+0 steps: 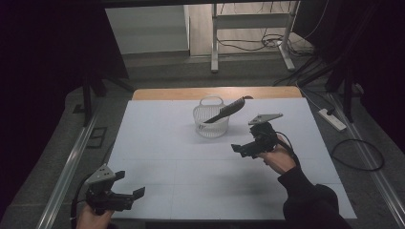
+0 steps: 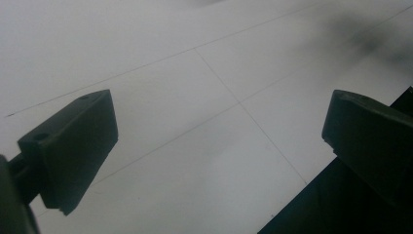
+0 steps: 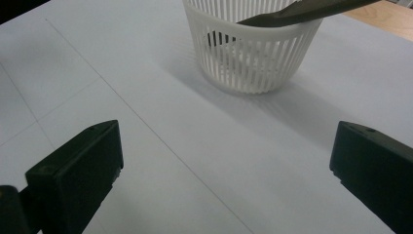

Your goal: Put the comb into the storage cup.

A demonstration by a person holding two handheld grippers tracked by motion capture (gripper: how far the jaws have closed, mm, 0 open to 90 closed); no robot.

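The right claw [image 1: 249,143] hovers with jaws spread wide and empty, just short of the white slotted basket [image 1: 211,122], bare white bench [image 1: 191,176] between them. The left claw [image 1: 125,191], also open and holding nothing, sits well apart from the basket, close to the bench's near edge; the left gripper view shows that edge dropping to dark just beside its right jaw. The right gripper view shows the basket [image 3: 253,53] dead ahead, with a dark long-handled tool [image 3: 302,12] leaning inside, its handle over the rim.
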